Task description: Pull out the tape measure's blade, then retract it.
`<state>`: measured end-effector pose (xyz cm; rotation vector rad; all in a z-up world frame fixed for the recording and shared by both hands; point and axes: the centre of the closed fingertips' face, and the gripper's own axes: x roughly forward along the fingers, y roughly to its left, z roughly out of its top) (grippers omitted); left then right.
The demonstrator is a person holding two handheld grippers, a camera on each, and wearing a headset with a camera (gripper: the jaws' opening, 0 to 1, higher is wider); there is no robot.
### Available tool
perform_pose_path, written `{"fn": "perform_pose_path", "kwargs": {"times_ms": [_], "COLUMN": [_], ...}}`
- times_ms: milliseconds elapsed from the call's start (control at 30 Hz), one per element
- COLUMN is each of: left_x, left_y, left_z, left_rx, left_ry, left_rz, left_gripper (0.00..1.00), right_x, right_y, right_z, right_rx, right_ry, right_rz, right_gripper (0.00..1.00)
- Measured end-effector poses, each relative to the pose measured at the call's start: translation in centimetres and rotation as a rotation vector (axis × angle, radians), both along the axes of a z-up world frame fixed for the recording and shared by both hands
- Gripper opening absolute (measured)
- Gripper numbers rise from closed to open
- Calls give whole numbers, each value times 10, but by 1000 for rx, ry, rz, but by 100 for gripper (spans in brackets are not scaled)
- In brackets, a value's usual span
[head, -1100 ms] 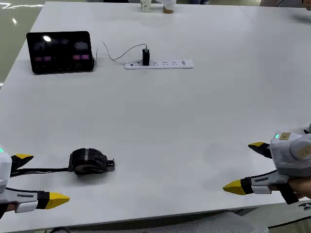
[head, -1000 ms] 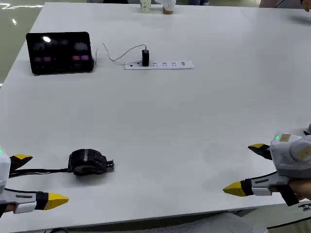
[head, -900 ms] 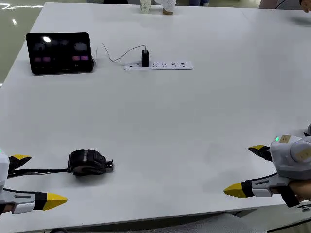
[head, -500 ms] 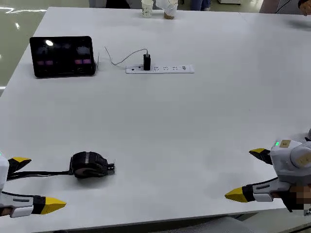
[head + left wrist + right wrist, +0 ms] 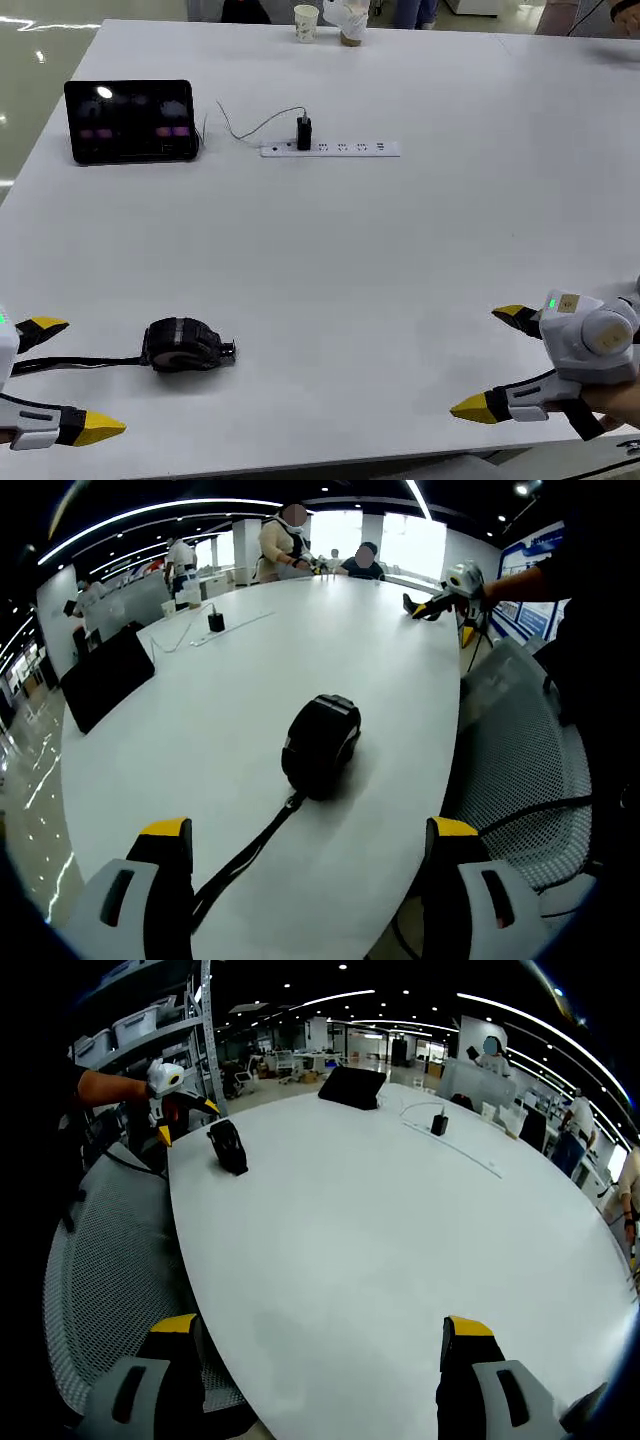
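Black rounded tape measure (image 5: 182, 345) lies just ahead of left gripper (image 5: 72, 376), jaws apart; right gripper (image 5: 490, 360) well away, also spread.

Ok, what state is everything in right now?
Black round tape measure: blade retracted, lying free, ungripped.
Left tongs: open, empty, either side of the measure's black strap.
Right tongs: open, empty.
Black tablet: propped up, screen lit.
White power strip: one black charger plugged in.

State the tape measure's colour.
The tape measure is black; it shows best in the left gripper view.
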<state>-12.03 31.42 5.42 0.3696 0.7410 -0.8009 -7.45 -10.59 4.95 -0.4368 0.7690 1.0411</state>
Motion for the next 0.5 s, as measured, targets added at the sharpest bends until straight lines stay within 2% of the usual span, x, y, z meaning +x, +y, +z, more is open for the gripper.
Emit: {"fn": "perform_pose_path", "kwargs": {"times_ms": [67,100,233,433,500], "left_x": [-2,-2,3,15,19], "left_y": [-2,-3,-9,-13,-13], "left_z": [-3,-3,0,-2,-4], "left_rx": [4,7,0,32,56], "left_ry": [31,37,51,53,66], "left_rz": [-12,-18,-46,-89,-94], "left_gripper": [94,95,99,99,99], "right_x": [2,2,5,7,6], "right_y": [4,5,18,35,42], "right_z": [-1,-1,0,-5,-5], "right_rx": [2,3,9,16,16], "right_ry": [1,2,-5,-3,-2], "right_rz": [11,18,42,83,98], "right_gripper": [99,99,99,99,99]}}
